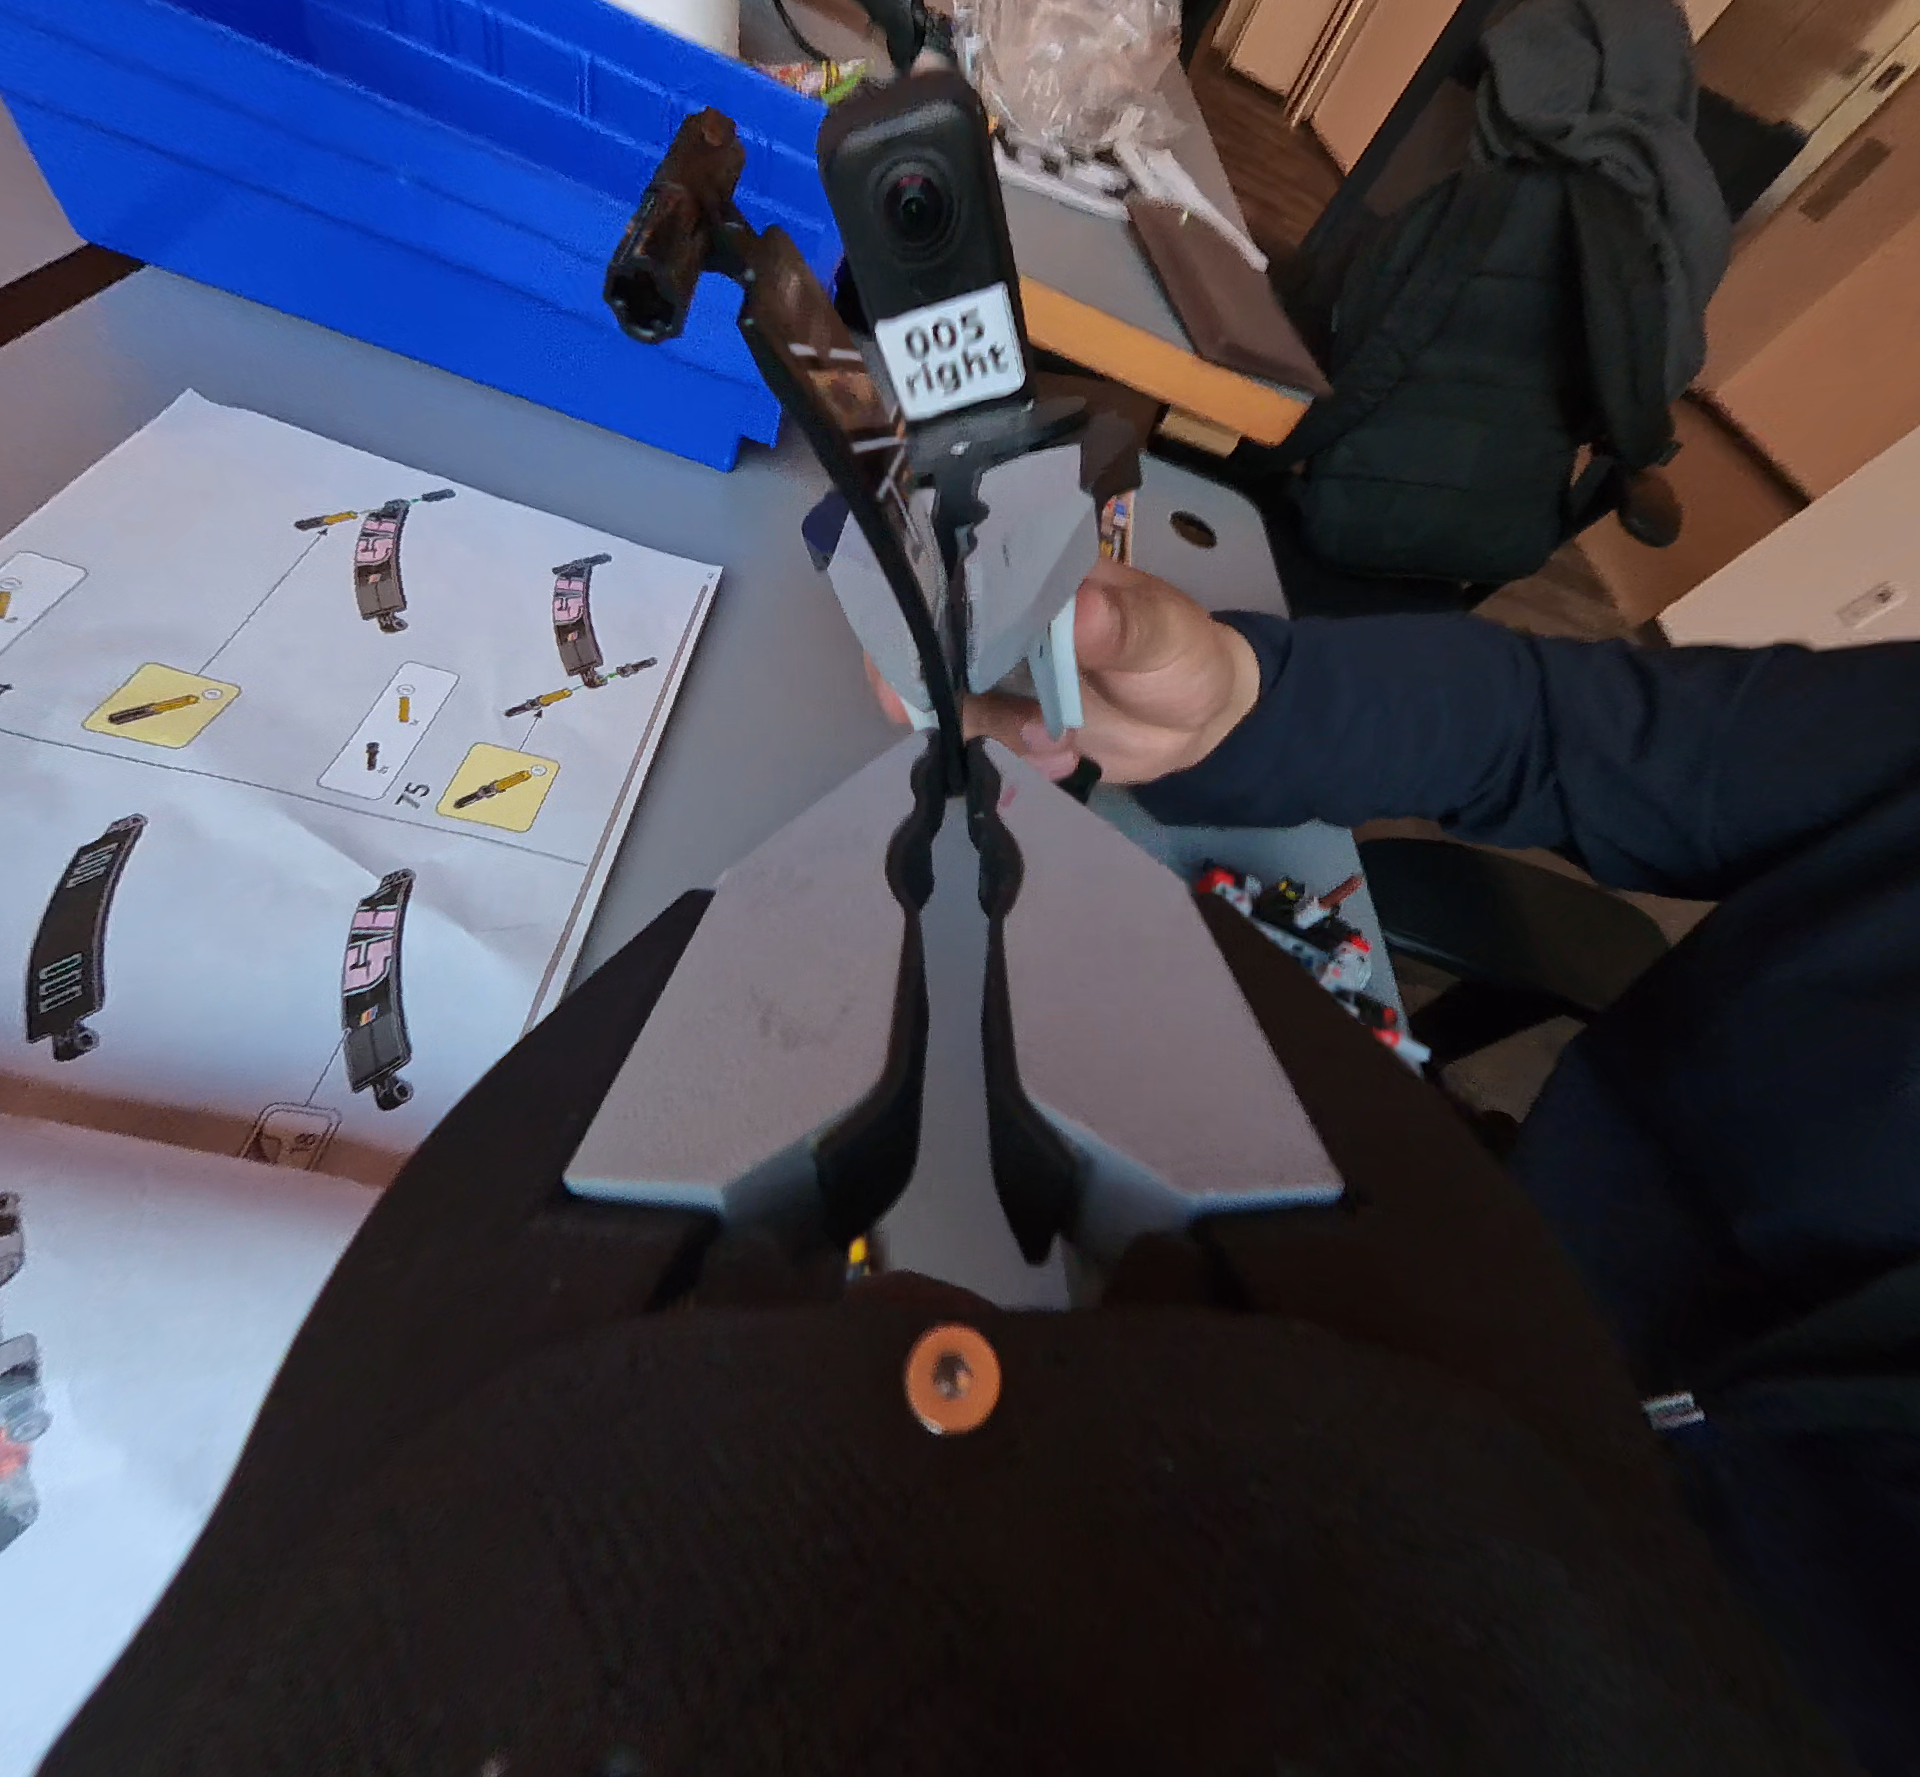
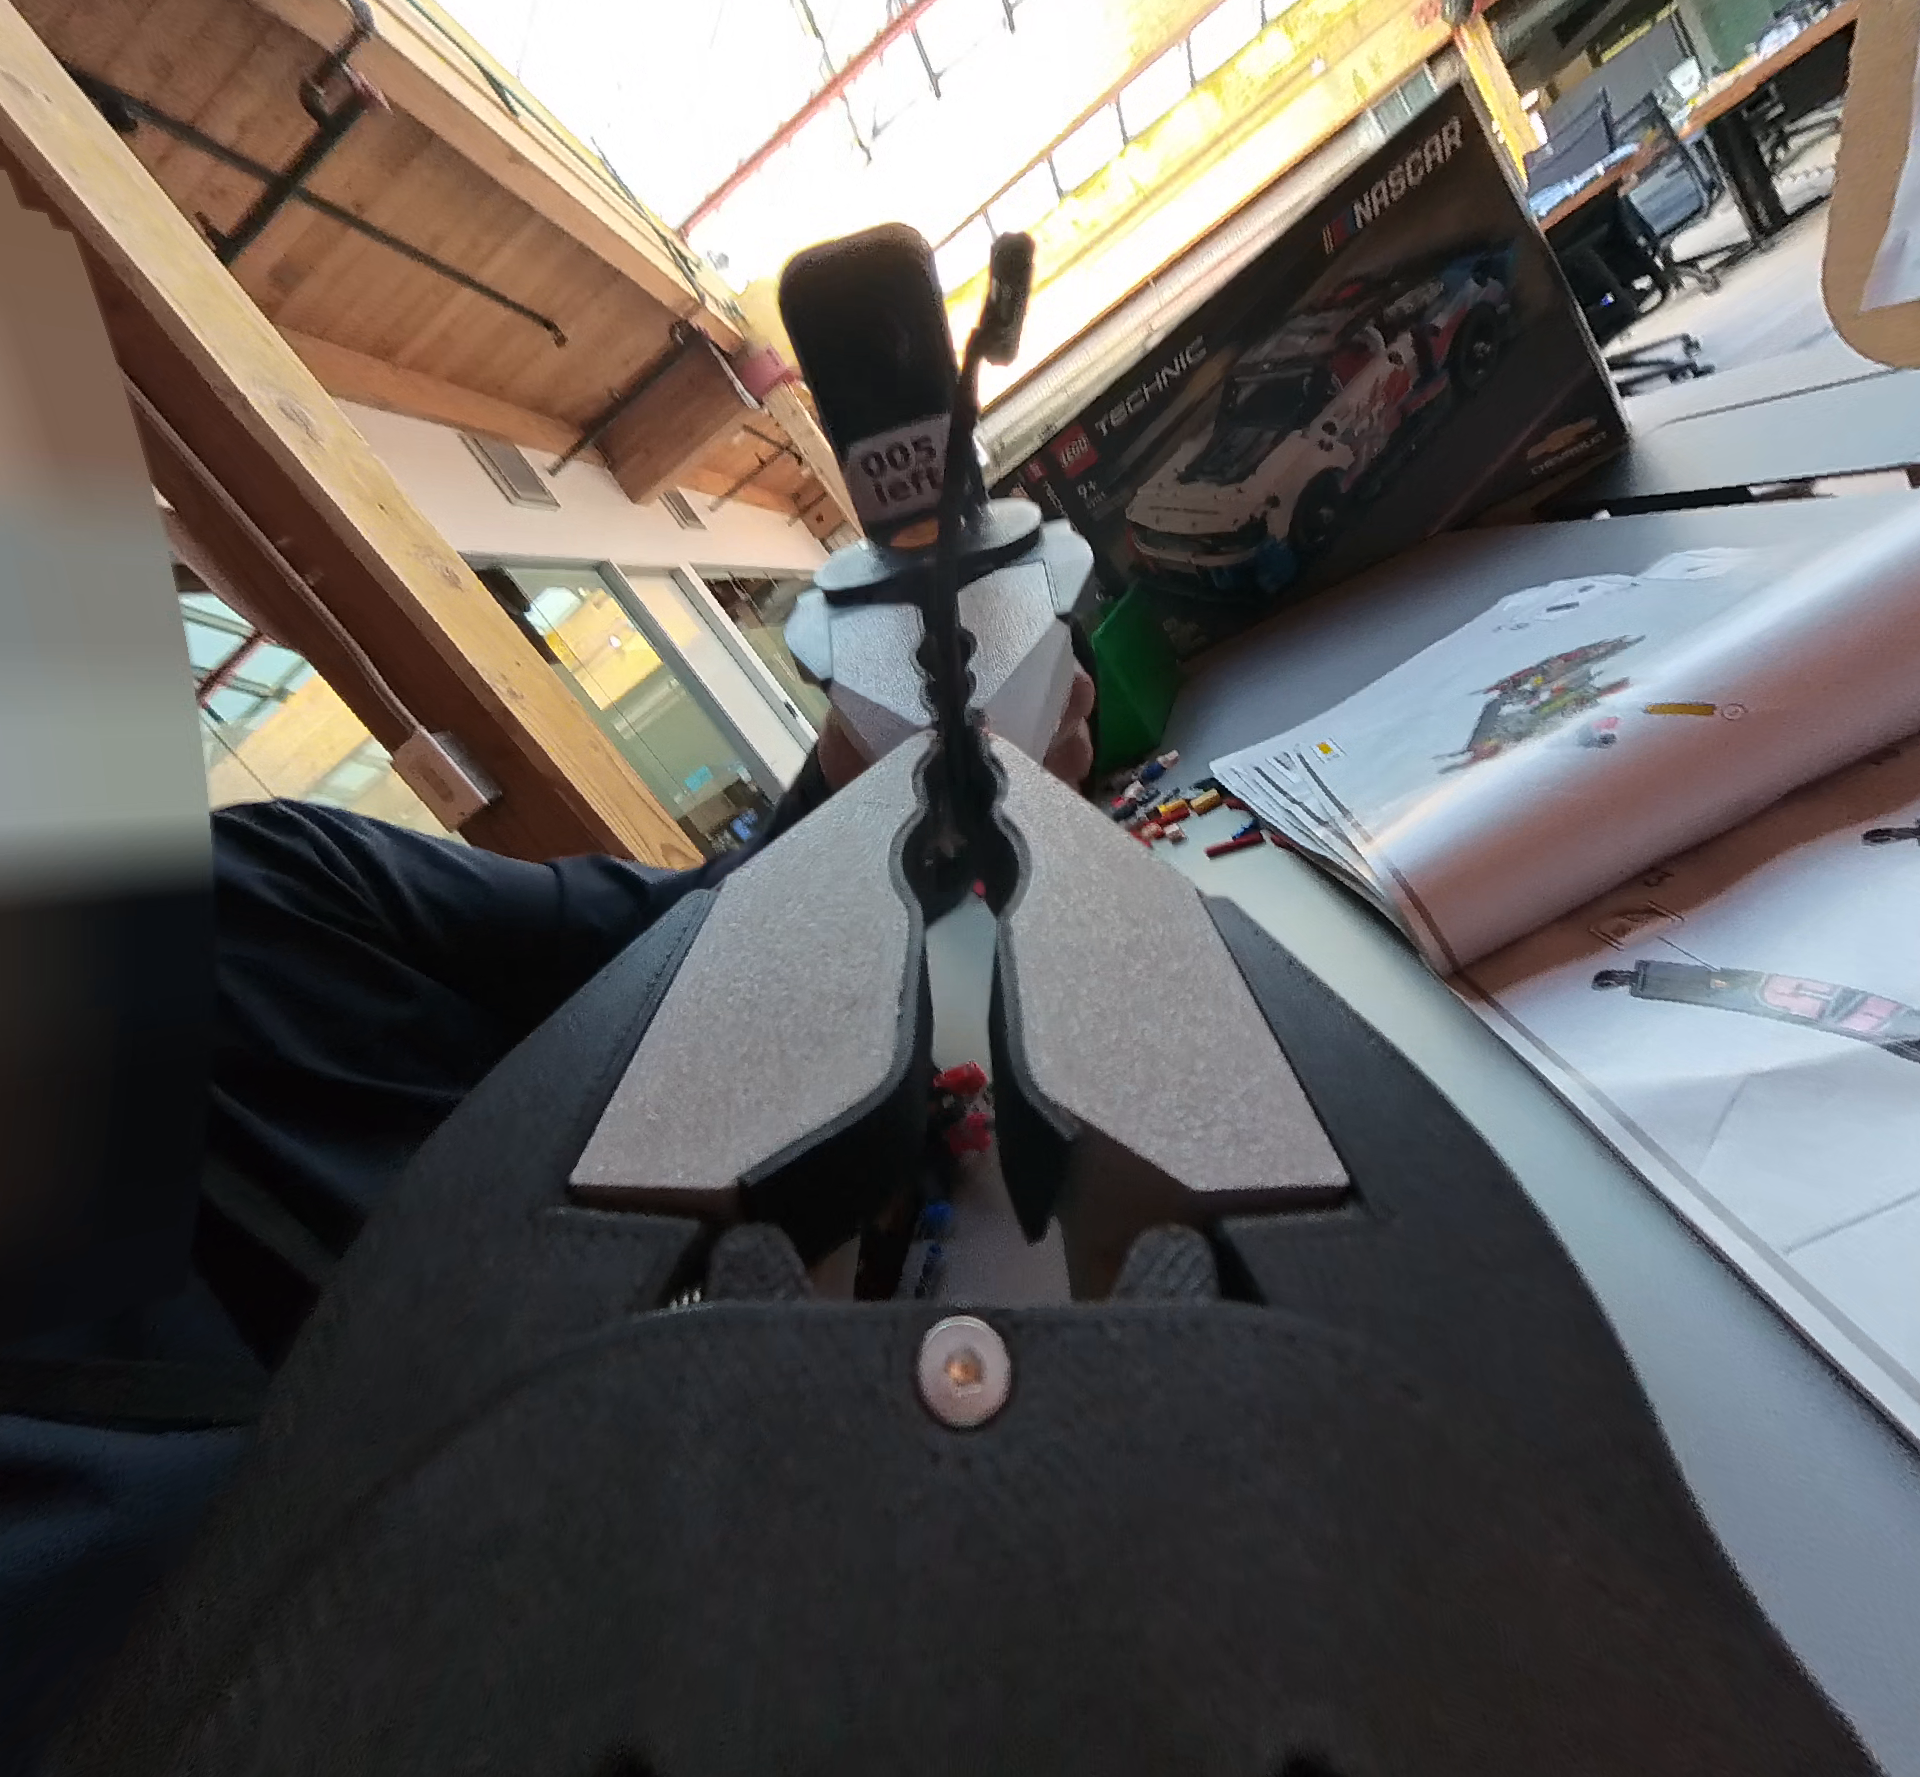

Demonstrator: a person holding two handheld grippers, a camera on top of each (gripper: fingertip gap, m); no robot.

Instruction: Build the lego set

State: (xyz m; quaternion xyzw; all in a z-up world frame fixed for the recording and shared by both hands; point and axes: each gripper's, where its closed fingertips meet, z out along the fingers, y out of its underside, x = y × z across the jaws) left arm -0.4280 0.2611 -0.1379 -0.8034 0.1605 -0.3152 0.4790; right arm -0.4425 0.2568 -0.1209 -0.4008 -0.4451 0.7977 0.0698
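An open manual (image 1: 312,688) is lying on the surface (image 1: 717,522) at the left, with a blue bin (image 1: 416,169) behind it. Mid-air in the centre, a curved black panel (image 1: 821,345) is standing upright. The left gripper (image 1: 951,766) and the right gripper (image 2: 956,771) are meeting tip to tip, fingers clenched on its lower end. Loose pieces (image 1: 1309,927) are lying at the right.

The left claw (image 1: 951,761) sits at frame centre, fingers closed on the lower end of a thin, curved black plastic strip (image 1: 831,397). Facing it tip to tip, the right claw (image 2: 951,771) clamps the same strip; a hand (image 1: 1153,678) in a dark blue sleeve (image 1: 1558,740) grips its handle from the right.
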